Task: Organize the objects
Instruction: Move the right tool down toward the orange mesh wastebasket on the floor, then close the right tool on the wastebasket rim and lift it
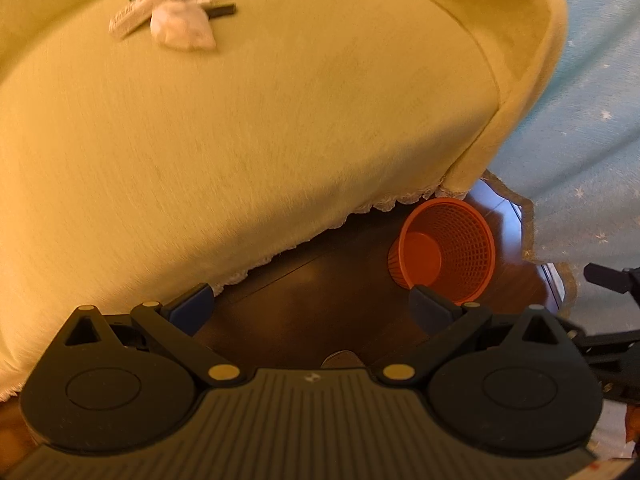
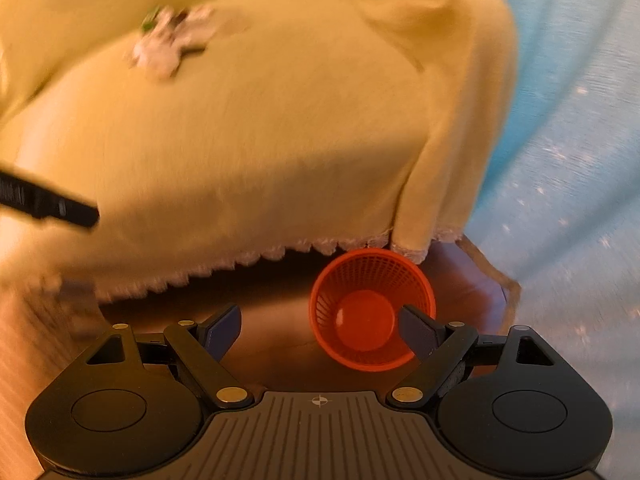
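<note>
A: Two grippers, both empty. Left gripper (image 1: pixel 310 308) has its jaws spread wide, nothing between them, hanging over dark wood floor (image 1: pixel 320 280). Right gripper (image 2: pixel 318 330) is the same, wide apart, holding nothing.

B: Touching anything?

A: Can't tell for sure. The right one's right fingertip (image 2: pixel 414 330) overlaps the orange mesh basket (image 2: pixel 372 308) in view, probably above it.

B: Basket where?

A: On the floor, just beside the lace hem of the yellow cover (image 1: pixel 260 120), empty.

B: Step?

A: Looks like the very start, approach. The clutter pile (image 1: pixel 176 12), white wads, a green piece and a dark stick, sits well apart up on the cover. Next likely means reaching up there, closing on one piece, carrying it to the basket.
</note>
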